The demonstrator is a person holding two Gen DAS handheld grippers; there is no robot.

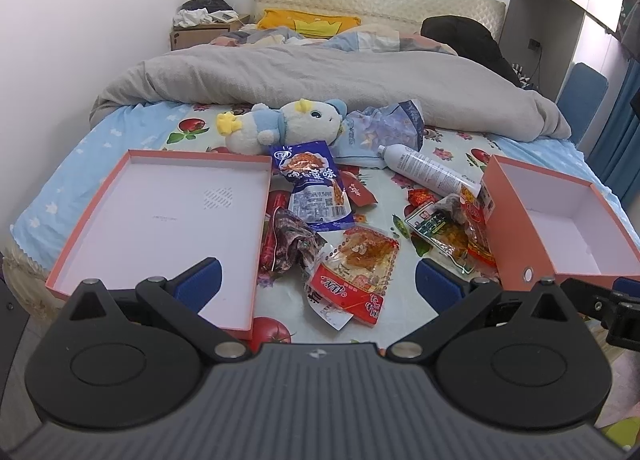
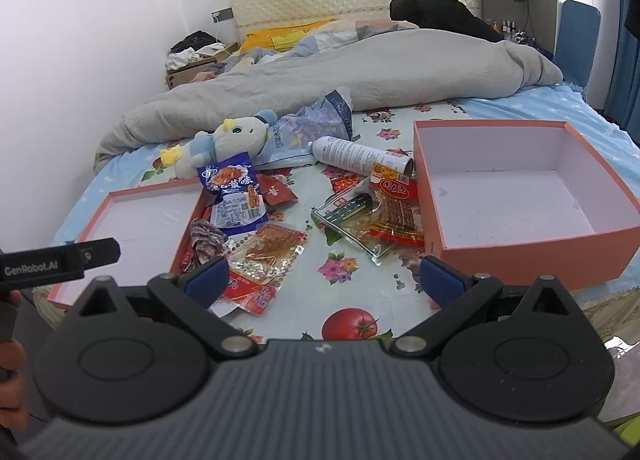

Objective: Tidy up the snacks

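Nothing has been sorted yet, judging by the two containers: the deep orange box [image 2: 520,196] and its shallow lid [image 1: 160,212] both lie open on the bed with only white lining showing inside. The snack packets are scattered on the fruit-print sheet [image 2: 352,324] between them.

Taking the deep orange box as the landmark: a red-labelled packet of brown squares [image 2: 394,212] and a clear packet with a green label [image 2: 348,216] lie against its near-left wall. Further left lies a clear packet with a red end [image 2: 264,260], then a crumpled foil wrapper [image 2: 204,240] at the lid's edge, and behind these a blue packet [image 2: 234,196]. A white spray can [image 2: 356,156] rests behind the box's left corner, with a plush toy [image 2: 224,144] beyond it; neither looks like a snack.

The left gripper [image 1: 318,284] hovers over the clear packet with the red end, jaws spread wide and holding nothing. The right gripper [image 2: 324,280] is likewise wide open and empty, above bare sheet just left of the box.

The likely next move is to lower onto a packet and pinch it. The thin films lie flat on soft bedding, so the jaws probably need a raised edge. The box's tall walls demand a clear lift over the rim; open sheet in front leaves room.
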